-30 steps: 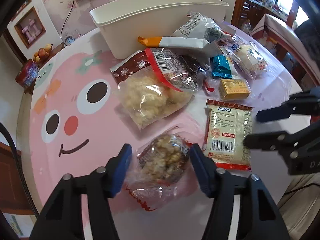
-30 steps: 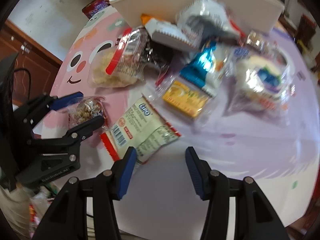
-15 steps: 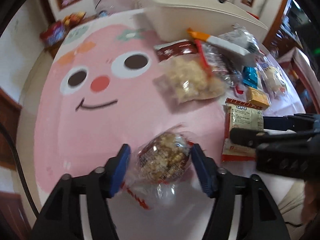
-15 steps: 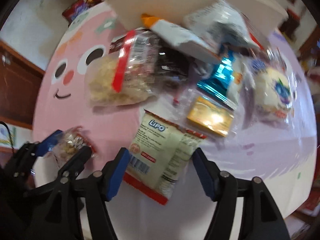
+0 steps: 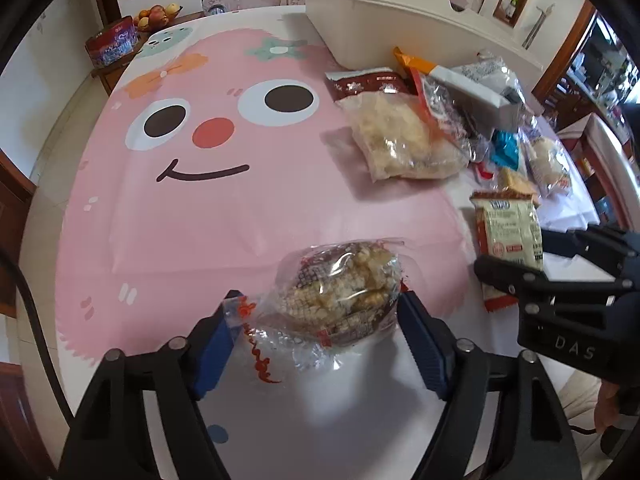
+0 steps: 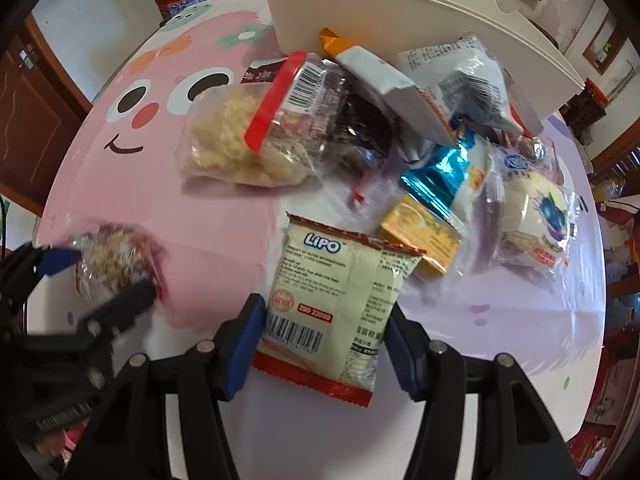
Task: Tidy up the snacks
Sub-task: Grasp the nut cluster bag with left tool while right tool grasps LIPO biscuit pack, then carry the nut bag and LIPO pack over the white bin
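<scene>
our left gripper (image 5: pixel 316 332) has its jaws clamped on the clear-wrapped popcorn ball (image 5: pixel 344 286): the blue pads press the wrapper from both sides, and the ball sits at the jaw tips, bulging forward past them, with its crimped tail trailing back between the fingers. we cannot tell whether the ball is raised or resting on the tabletop (image 5: pixel 200 208); it is over the lower edge of the pink smiling-face cloth.

our right gripper (image 6: pixel 320 336) has its jaws apart, straddling the near end of the cream lipo cracker packet (image 6: pixel 340 292), which lies flat on the tabletop. the barcode end and red bottom seam lie between the two blue pads; the left pad is just beside the packet's edge, and whether either pad touches it we cannot tell. in the left wrist view this gripper reaches in from the right over the same packet.

beyond it lie a yellow bar (image 6: pixel 420 236), a blue foil packet (image 6: pixel 440 176), a round bun in clear wrap (image 6: pixel 532 216) and a bag of pale puffed snacks (image 6: pixel 232 144), heaped before the white bin (image 6: pixel 400 12).
</scene>
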`<state>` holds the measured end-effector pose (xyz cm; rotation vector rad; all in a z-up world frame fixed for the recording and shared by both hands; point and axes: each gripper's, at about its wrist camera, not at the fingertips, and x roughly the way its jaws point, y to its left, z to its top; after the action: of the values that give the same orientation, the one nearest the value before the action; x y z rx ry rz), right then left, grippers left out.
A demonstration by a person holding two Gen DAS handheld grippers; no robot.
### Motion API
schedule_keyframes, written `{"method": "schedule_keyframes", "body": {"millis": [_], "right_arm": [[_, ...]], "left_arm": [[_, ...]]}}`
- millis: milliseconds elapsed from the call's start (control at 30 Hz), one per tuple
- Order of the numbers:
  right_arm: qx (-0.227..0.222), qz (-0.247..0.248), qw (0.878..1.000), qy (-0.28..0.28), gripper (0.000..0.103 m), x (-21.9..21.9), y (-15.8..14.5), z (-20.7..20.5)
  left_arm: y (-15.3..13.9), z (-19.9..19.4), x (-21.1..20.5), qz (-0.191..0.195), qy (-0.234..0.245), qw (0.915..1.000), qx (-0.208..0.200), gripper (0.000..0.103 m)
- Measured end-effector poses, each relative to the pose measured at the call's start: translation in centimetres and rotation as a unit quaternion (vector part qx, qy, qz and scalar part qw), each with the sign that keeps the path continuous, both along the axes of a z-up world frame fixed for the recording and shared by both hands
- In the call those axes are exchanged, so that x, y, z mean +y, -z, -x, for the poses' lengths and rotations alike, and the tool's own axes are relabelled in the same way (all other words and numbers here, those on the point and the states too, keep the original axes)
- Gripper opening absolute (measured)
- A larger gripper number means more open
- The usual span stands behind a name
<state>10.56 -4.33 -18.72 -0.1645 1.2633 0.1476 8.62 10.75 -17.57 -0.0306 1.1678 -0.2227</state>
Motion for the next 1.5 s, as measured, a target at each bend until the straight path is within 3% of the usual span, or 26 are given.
{"method": "schedule_keyframes", "body": {"millis": [67,100,267,500,833,1067,1300,1500], "right_arm": [[-0.001,-0.001,1.000,-0.006,0.048,0.3,0.2,0.0],[0.002,-0.003,1.000,-0.008,0.048,0.2,0.2,0.2],[0.005,-0.019,1.000,-0.021,0.048,-1.8,-0.9,0.8],[-0.049,-0.038,0.997,-0.039,0.048,-4.0,-4.7,2.9],[-0.088,-0.065,0.993,-0.034,0.048,-6.3,-8.2,3.6],[-0.117,-0.081,0.989,-0.027,0.048,-5.2,-9.8,0.9],[-0.185,-0.088,0.979,-0.014,0.048,-7.3,-15.4,-2.2],[-0.224,-0.088,0.971,0.003,0.048,-10.0,-19.8,-7.5]], "left_arm": [[-0.4,0.0,0.5,0.015,-0.005,0.9998,-0.008,0.063],[-0.7,0.1,0.5,0.028,-0.006,0.9995,-0.012,0.048],[-1.9,0.3,0.2,0.044,-0.015,0.9981,-0.040,0.030],[-3.3,0.5,-0.7,0.044,-0.025,0.9972,-0.055,0.022],[-5.8,0.9,-2.2,0.030,-0.015,0.9961,-0.081,0.021],[-11.5,0.1,-3.9,0.027,-0.001,0.9905,-0.135,0.021],[-17.6,-3.5,-7.1,0.014,0.014,0.9828,-0.184,0.021],[-21.0,-8.4,-9.4,0.008,0.010,0.9773,-0.212,0.021]]}}
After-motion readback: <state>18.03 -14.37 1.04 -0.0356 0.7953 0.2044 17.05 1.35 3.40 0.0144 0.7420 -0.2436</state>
